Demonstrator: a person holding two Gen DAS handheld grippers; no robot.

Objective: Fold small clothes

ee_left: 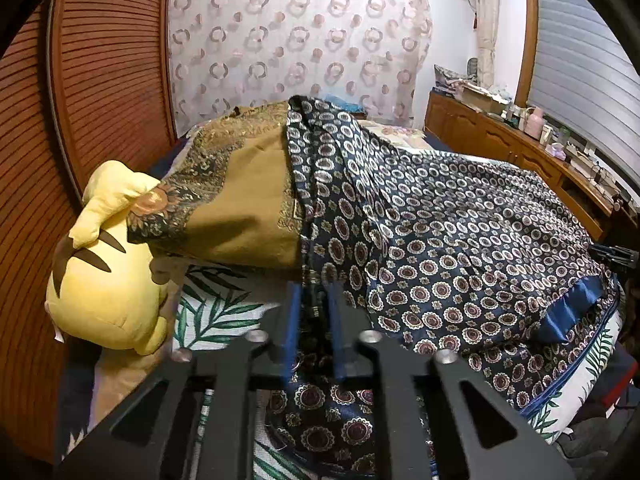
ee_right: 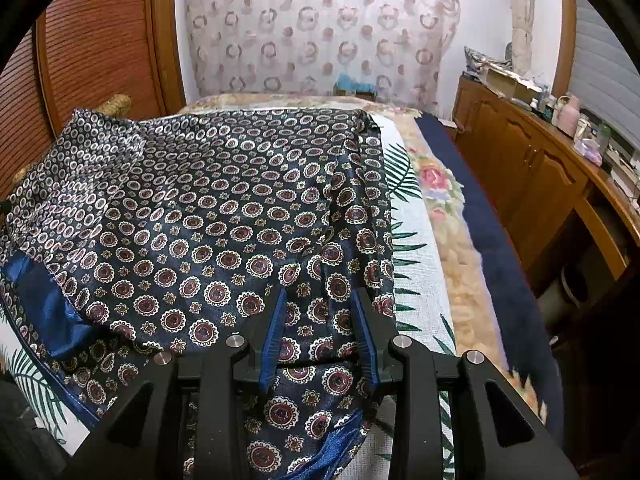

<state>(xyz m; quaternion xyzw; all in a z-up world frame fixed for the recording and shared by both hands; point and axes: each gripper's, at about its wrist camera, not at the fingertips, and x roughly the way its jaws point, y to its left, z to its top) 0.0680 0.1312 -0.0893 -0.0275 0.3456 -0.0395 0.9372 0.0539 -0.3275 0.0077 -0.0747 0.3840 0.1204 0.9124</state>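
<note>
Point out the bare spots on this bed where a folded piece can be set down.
Bare leaf-print sheet runs along the right edge of the navy patterned garment, bordered by the floral blanket. A smaller patch lies between the yellow plush toy and the garment. The left side is crowded by the plush and the brown cloth.

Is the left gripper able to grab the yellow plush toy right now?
Probably not yet. The left gripper looks closed on the navy patterned garment, so it is busy. The yellow plush toy lies off to its left, uncovered, so letting go first should free the way.
</note>
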